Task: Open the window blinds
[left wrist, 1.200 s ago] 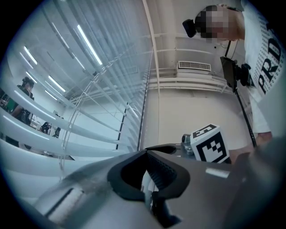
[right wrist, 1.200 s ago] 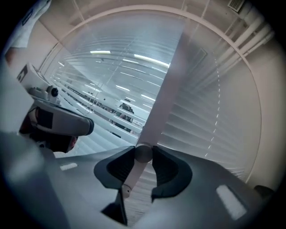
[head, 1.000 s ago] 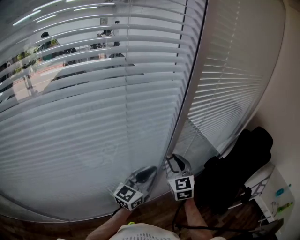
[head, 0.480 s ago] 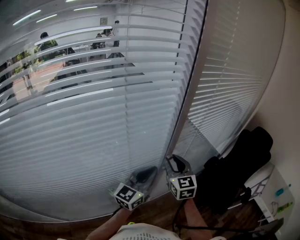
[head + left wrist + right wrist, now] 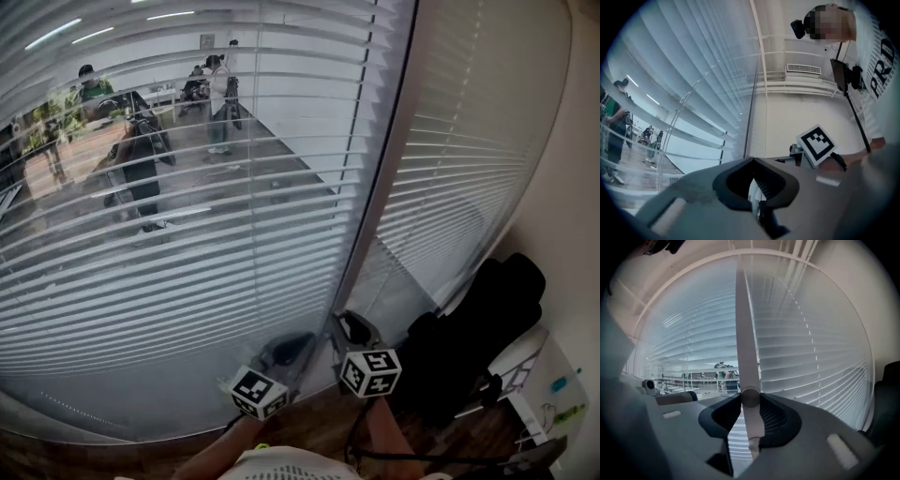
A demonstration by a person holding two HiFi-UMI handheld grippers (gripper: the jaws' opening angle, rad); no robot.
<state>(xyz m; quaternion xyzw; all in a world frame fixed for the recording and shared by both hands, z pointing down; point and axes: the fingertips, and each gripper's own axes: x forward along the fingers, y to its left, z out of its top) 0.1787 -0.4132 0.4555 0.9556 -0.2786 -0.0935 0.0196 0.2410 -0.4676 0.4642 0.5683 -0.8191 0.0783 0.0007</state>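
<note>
left blind (image 5: 187,244): fills the left and middle of the head view. slats are tilted edge-on with open gaps, so you see through the glass to a room with people (image 5: 141,159) in it.

left gripper (image 5: 296,347): low centre, at the left blind's right edge, pointing toward it. in the left gripper view the jaw tips meet, so it's closed. a thin white sliver sits in the gap behind the tips, can't tell what it is.

right gripper (image 5: 349,328): just beside the left one, at the foot of the dark post (image 5: 375,187) between the two blinds. jaws stand partly apart and are clamped on the white tilt wand (image 5: 742,333), with pads pressing it from both sides. the wand runs straight up out of the jaws in front of the slats, and its lower end shows just below the pads.

right blind (image 5: 459,169): slats lie closed, nothing visible through it.

far right: black bulky item (image 5: 487,328), bag or chair, can't tell. it sits low by the beige wall (image 5: 572,187), with wood floor (image 5: 309,422) under the grippers.
</note>
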